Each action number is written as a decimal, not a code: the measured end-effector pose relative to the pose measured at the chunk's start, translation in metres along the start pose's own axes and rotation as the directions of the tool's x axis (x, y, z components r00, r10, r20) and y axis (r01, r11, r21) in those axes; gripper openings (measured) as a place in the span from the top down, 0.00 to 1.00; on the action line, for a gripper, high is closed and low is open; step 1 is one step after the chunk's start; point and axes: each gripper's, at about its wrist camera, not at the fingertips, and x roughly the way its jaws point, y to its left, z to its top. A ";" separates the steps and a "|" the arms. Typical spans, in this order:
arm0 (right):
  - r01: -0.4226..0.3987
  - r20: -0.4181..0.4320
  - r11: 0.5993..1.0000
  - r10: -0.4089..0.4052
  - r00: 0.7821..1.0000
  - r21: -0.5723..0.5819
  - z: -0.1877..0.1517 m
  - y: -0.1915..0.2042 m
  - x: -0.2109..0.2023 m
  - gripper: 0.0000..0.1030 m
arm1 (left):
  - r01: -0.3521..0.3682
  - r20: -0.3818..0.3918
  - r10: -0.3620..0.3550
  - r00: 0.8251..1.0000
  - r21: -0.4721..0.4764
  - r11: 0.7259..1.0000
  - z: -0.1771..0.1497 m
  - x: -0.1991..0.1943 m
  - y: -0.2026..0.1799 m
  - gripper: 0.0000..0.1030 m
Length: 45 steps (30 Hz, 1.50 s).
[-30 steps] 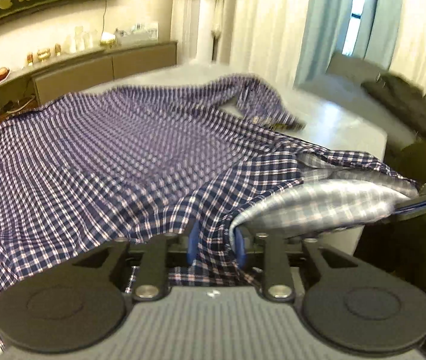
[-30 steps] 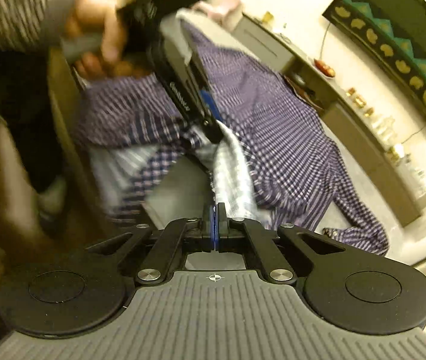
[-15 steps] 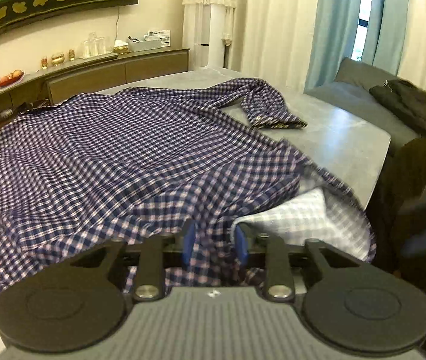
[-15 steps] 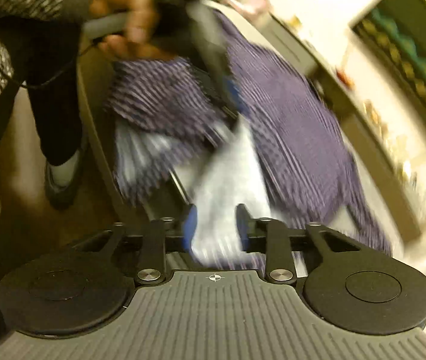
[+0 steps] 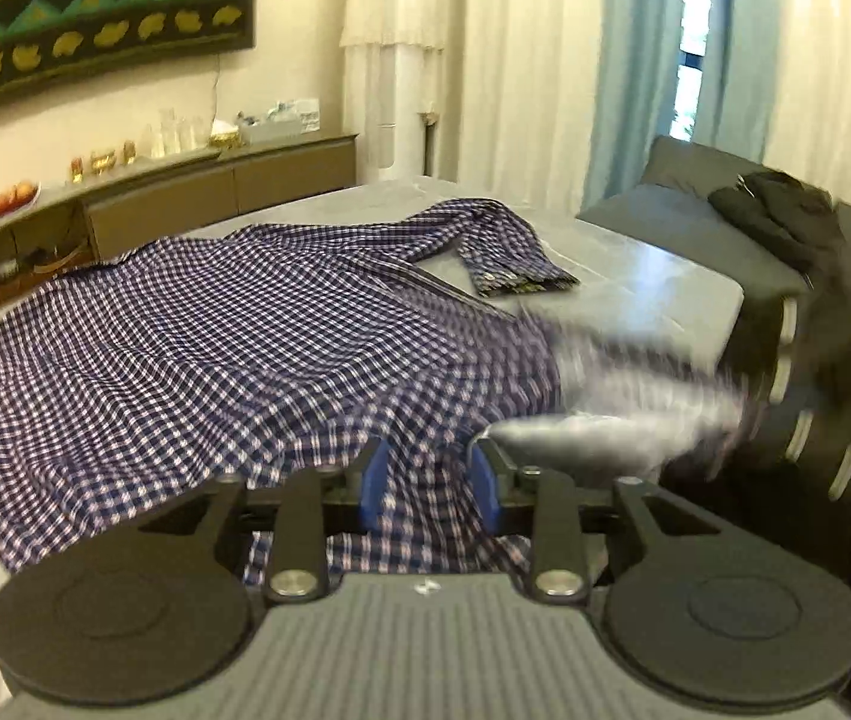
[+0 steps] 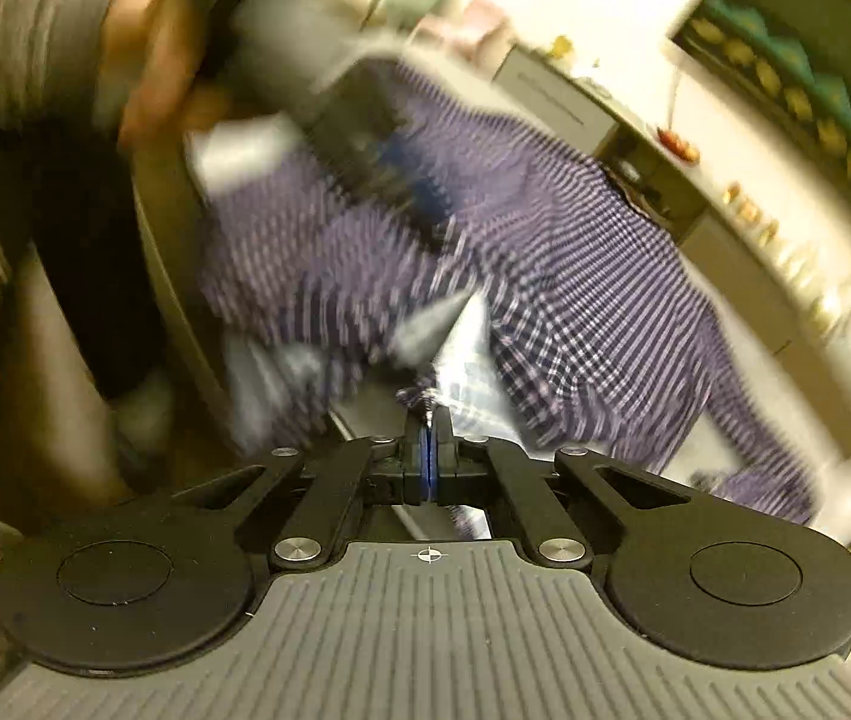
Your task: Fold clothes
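A blue-and-white checked shirt (image 5: pixel 215 348) lies spread over the grey table (image 5: pixel 653 276), one sleeve cuff (image 5: pixel 515 276) at the far side. My left gripper (image 5: pixel 431 480) has a bunch of the near hem filling the gap between its blue pads, and its jaws are opening. The hem's pale inside (image 5: pixel 605 402) stretches right, blurred, to the dark blurred right gripper (image 5: pixel 833 372). In the right wrist view my right gripper (image 6: pixel 428 438) is shut, with the shirt (image 6: pixel 575 276) edge pinched at its tips. A hand (image 6: pixel 155 60) holds the blurred left gripper (image 6: pixel 377 150) above the cloth.
A low sideboard (image 5: pixel 215 192) with glasses and fruit runs along the far wall. A grey sofa (image 5: pixel 665 180) with a dark garment (image 5: pixel 779 216) stands right of the table, curtains behind it. The person's legs (image 6: pixel 65 276) stand at the table's near edge.
The right gripper opened around the pale hem half a second ago and is now shut on it. The left gripper has shifted with its bunch of cloth, and the hem between the grippers is pulled taut and blurred.
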 end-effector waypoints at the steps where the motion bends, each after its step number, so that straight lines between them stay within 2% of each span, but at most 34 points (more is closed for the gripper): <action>1: -0.020 0.019 0.998 0.018 1.000 0.066 -0.001 -0.012 -0.010 1.00 | 0.015 0.004 -0.015 1.000 0.028 0.999 -0.007 -0.004 -0.007 0.61; 4: -0.071 0.044 0.968 0.063 0.997 0.239 -0.017 -0.047 -0.023 1.00 | 0.063 -0.032 -0.060 0.998 0.106 0.992 -0.027 0.003 -0.031 0.56; 5: -0.081 0.043 0.954 0.071 0.997 0.288 -0.023 -0.056 -0.023 1.00 | 0.056 -0.050 -0.050 0.998 0.137 0.989 -0.032 0.009 -0.039 0.55; 7: -0.107 0.043 0.917 0.098 0.994 0.383 -0.034 -0.067 -0.016 1.00 | 0.011 -0.082 0.007 0.997 0.211 0.977 -0.041 0.023 -0.054 0.54; 8: -0.127 0.042 0.900 0.121 0.992 0.418 -0.039 -0.070 -0.013 1.00 | -0.041 -0.086 0.066 0.994 0.261 0.964 -0.045 0.029 -0.059 0.54; 9: -0.146 0.040 0.887 0.143 0.989 0.439 -0.041 -0.071 -0.010 1.00 | -0.099 -0.085 0.131 0.988 0.314 0.944 -0.049 0.035 -0.064 0.59; 10: -0.158 0.026 0.883 0.164 0.986 0.443 -0.046 -0.072 -0.007 1.00 | -0.136 -0.069 0.170 0.983 0.350 0.927 -0.052 0.037 -0.068 0.72; 11: -0.170 0.012 0.879 0.184 0.983 0.446 -0.050 -0.072 -0.005 1.00 | -0.151 -0.056 0.183 0.982 0.356 0.922 -0.051 0.035 -0.068 0.86; 12: -0.131 -0.048 0.908 0.163 0.985 0.397 -0.052 -0.065 0.001 1.00 | -0.161 -0.047 0.189 0.981 0.350 0.923 -0.049 0.032 -0.067 0.97; 13: -0.091 -0.109 0.935 0.136 0.985 0.343 -0.053 -0.058 0.007 1.00 | -0.171 -0.038 0.196 0.980 0.345 0.923 -0.047 0.029 -0.065 0.98; 15: -0.015 -0.215 0.978 0.061 0.975 0.207 -0.052 -0.040 0.018 1.00 | -0.177 -0.004 0.186 0.983 0.275 0.945 -0.040 0.018 -0.057 0.98; 17: 0.040 -0.232 0.992 -0.011 0.973 0.120 -0.047 -0.028 0.020 0.89 | -0.176 0.024 0.175 0.984 0.192 0.966 -0.033 0.004 -0.046 0.98; 20: 0.102 -0.113 0.994 -0.106 0.988 -0.039 -0.031 0.000 0.010 0.61 | -0.160 0.062 0.154 0.986 0.096 0.983 -0.022 -0.013 -0.038 0.98; 22: 0.110 -0.046 0.976 -0.121 0.992 -0.190 -0.024 0.030 0.016 0.59 | -0.158 0.076 0.153 0.985 0.065 0.985 -0.015 -0.015 -0.032 0.98; 24: 0.105 -0.008 0.924 -0.116 0.993 -0.369 -0.020 0.068 0.030 0.61 | -0.172 0.078 0.166 0.983 0.065 0.983 -0.012 -0.018 -0.025 0.98; 25: 0.105 -0.014 0.876 -0.126 0.992 -0.470 -0.025 0.083 0.044 0.61 | -0.176 0.079 0.171 0.982 0.064 0.982 -0.011 -0.018 -0.024 0.98; 27: 0.111 -0.023 0.757 -0.164 0.986 -0.644 -0.036 0.111 0.072 0.66 | -0.185 0.082 0.180 0.980 0.063 0.981 -0.007 -0.020 -0.023 0.98; 29: 0.105 -0.033 0.683 -0.186 0.982 -0.723 -0.046 0.119 0.093 0.69 | -0.174 0.098 0.168 0.981 0.047 0.984 -0.007 -0.025 -0.021 0.98; 32: 0.146 -0.026 0.582 -0.278 0.960 -0.800 -0.057 0.117 0.116 0.72 | -0.162 0.121 0.156 0.980 0.044 0.986 -0.006 -0.027 -0.019 0.98; 34: 0.164 -0.022 0.566 -0.307 0.952 -0.808 -0.058 0.108 0.120 0.75 | -0.159 0.127 0.152 0.980 0.045 0.986 -0.009 -0.027 -0.018 0.98; 35: 0.146 -0.043 0.588 -0.295 0.954 -0.796 -0.056 0.103 0.118 0.80 | -0.157 0.128 0.151 0.980 0.044 0.987 -0.010 -0.027 -0.018 0.98; 36: 0.128 -0.064 0.610 -0.282 0.957 -0.782 -0.054 0.099 0.116 0.92 | -0.155 0.128 0.149 0.981 0.042 0.987 -0.012 -0.026 -0.017 0.98; 37: 0.111 -0.078 0.651 -0.255 0.964 -0.751 -0.049 0.093 0.110 0.99 | -0.157 0.129 0.151 0.980 0.038 0.987 -0.013 -0.026 -0.017 0.98; 42: 0.015 -0.124 0.827 -0.102 0.987 -0.563 -0.024 0.066 0.075 1.00 | -0.161 0.154 0.156 0.976 0.016 0.987 -0.013 -0.033 -0.009 0.98; 44: -0.063 -0.083 0.930 0.035 0.996 -0.362 -0.005 0.040 0.050 1.00 | -0.158 0.170 0.156 0.973 0.001 0.987 -0.011 -0.037 -0.005 0.97; 45: -0.109 -0.051 0.961 0.100 0.994 -0.255 0.004 0.027 0.038 1.00 | -0.156 0.178 0.155 0.972 -0.007 0.988 -0.010 -0.038 -0.004 0.97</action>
